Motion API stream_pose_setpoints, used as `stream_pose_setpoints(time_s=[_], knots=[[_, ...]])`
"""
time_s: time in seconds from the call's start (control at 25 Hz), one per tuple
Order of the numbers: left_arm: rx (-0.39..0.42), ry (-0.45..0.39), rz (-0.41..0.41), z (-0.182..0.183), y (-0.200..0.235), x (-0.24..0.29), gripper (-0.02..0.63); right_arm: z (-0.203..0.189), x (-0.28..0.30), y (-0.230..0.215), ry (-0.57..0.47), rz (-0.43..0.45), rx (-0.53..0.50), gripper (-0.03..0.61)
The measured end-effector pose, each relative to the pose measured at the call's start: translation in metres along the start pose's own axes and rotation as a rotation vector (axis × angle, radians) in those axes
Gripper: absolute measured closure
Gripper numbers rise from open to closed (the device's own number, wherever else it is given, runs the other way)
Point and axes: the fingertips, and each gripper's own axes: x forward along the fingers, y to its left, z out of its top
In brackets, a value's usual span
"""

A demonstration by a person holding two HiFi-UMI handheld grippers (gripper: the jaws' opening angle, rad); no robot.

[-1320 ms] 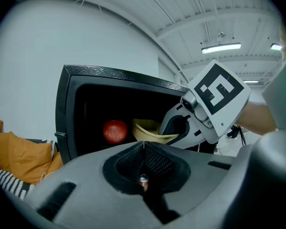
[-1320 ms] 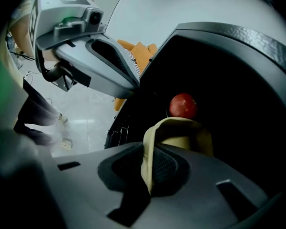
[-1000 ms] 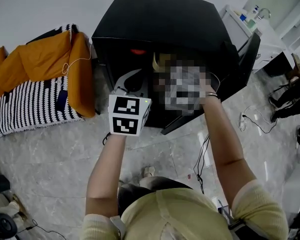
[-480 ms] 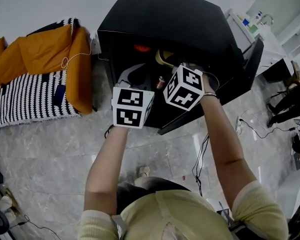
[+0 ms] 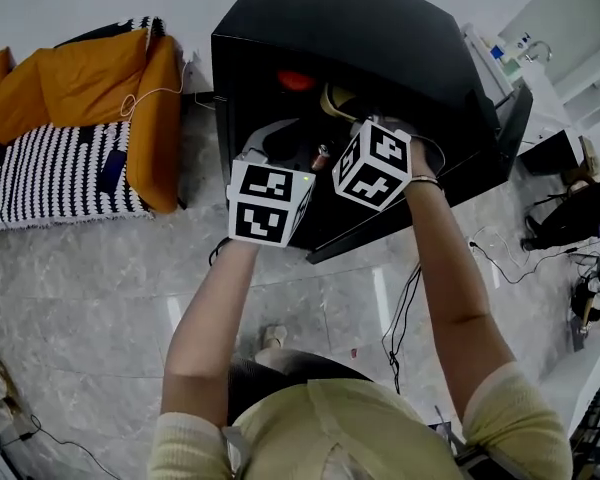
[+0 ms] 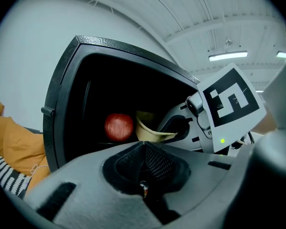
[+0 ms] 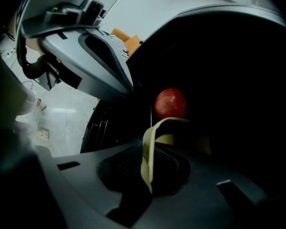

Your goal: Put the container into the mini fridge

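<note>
Probably a home living room; cushioned sofa [image 5: 90, 98], marble floor [image 5: 100, 298], mini fridge [image 5: 360, 38]

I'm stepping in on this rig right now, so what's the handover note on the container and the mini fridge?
Left claw: shut, empty, in front of the open mini fridge.
Right claw: shut on the rim of the tan container, which is inside the fridge opening, near a red round fruit.
Done: door open, container brought inside.
Left: I can't tell whether the container is set down yet. Lower it, release it, and pull the right claw out.
</note>
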Motion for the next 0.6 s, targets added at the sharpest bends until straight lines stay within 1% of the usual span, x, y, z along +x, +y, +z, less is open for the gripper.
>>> stream_pose_setpoints(time_s=[0.24,0.36,0.48,0.6], knots=[[-0.012,-0.007,-0.020,0.003,-0.005,0.002,0.589,-0.001,0.001,-0.006,0.002,-0.017,-0.020,0.522],[-0.024,-0.010,-0.016,0.002,-0.004,0.003,0.591,-0.001,0.002,-0.008,0.003,-0.055,-0.043,0.522],[-0.027,-0.011,-0.016,0.001,-0.005,0.004,0.589,0.000,0.000,-0.013,-0.021,-0.099,-0.024,0.497],[-0.024,-0.009,-0.022,0.001,-0.007,0.002,0.590,0.002,-0.002,-0.015,-0.042,-0.117,-0.003,0.472]])
